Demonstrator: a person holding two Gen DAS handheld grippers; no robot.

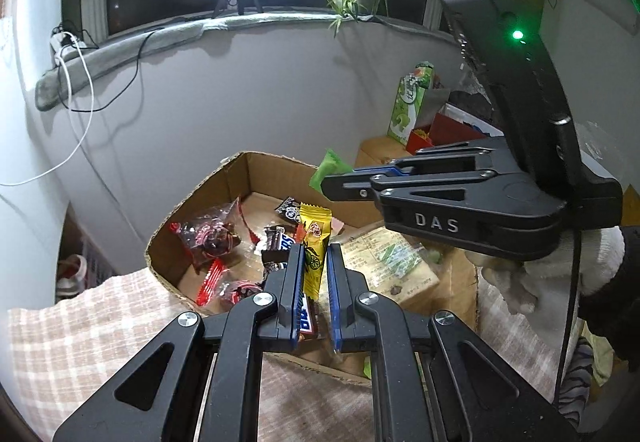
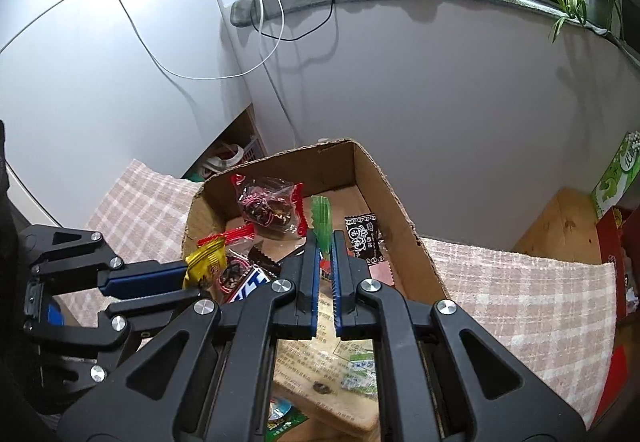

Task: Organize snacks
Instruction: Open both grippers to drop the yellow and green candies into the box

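Note:
My left gripper [image 1: 316,256] is shut on a yellow candy packet [image 1: 316,238] and holds it upright above an open cardboard box [image 1: 192,197]. My right gripper [image 1: 328,183] reaches in from the right, higher over the box, shut on a green candy packet [image 1: 326,167]. In the right wrist view the green packet [image 2: 322,219] sticks up between the right gripper's [image 2: 326,246] blue pads. There the left gripper [image 2: 182,276] comes from the left with the crumpled yellow packet [image 2: 206,262]. In the box [image 2: 384,177] lie red date packets [image 2: 268,203], a Snickers bar [image 2: 250,288] and a black-and-white candy [image 2: 362,234].
The box sits on a pink checked cloth [image 2: 520,294]. A tan printed packet [image 1: 390,266] lies at its right side. A green carton [image 1: 408,105] and a red box [image 1: 440,129] stand on a wooden surface to the right. A white-gloved hand [image 1: 560,266] holds the right gripper.

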